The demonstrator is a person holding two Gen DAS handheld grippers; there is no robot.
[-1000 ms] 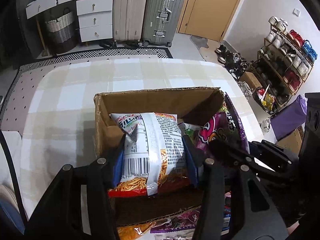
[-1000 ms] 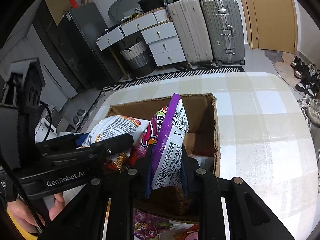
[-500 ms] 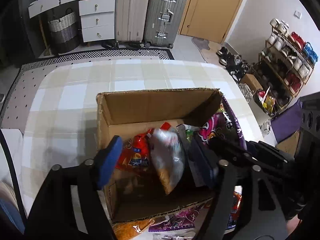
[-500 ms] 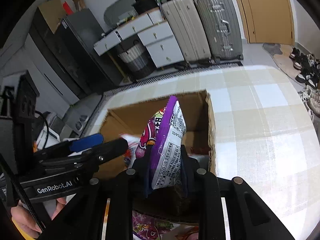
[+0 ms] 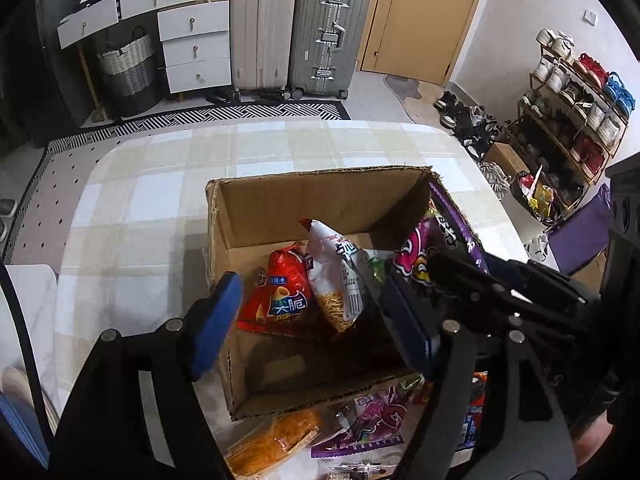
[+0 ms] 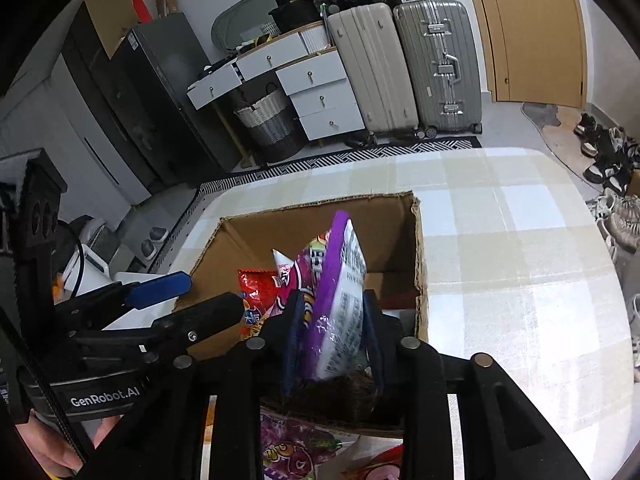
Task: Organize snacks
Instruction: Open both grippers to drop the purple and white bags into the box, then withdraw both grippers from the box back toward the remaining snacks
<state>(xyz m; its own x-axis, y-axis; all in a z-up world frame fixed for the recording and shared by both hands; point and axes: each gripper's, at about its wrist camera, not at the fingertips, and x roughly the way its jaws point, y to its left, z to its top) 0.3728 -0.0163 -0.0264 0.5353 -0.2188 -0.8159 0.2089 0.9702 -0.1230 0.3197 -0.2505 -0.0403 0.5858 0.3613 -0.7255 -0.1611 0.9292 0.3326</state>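
An open cardboard box [image 5: 320, 176] [image 6: 320, 204] stands on the checked table. My left gripper [image 5: 312, 324] [image 6: 188, 300] hovers open over the box's near left part with nothing between its blue pads. Below it a white noodle-snack bag [image 5: 340, 276] leans on a red chip bag [image 5: 280, 300] inside the box. My right gripper [image 6: 332, 336] [image 5: 480, 280] holds a purple snack bag [image 6: 340, 280] [image 5: 424, 248] upright over the box's right side. Its jaws are opening, and the bag still fills the gap between the pads.
Loose snacks lie on the table [image 5: 160, 184] in front of the box: an orange bag [image 5: 272, 440] and a purple packet [image 5: 376, 412]. Suitcases [image 5: 296, 28] and drawers [image 5: 192, 44] stand behind the table, a shoe rack [image 5: 568, 112] at the right. A hand [image 6: 52, 452] grips the left tool.
The left gripper opened and let go of the white noodle bag, which fell into the box beside the red bag. The right gripper's jaws widened slightly around the purple bag.
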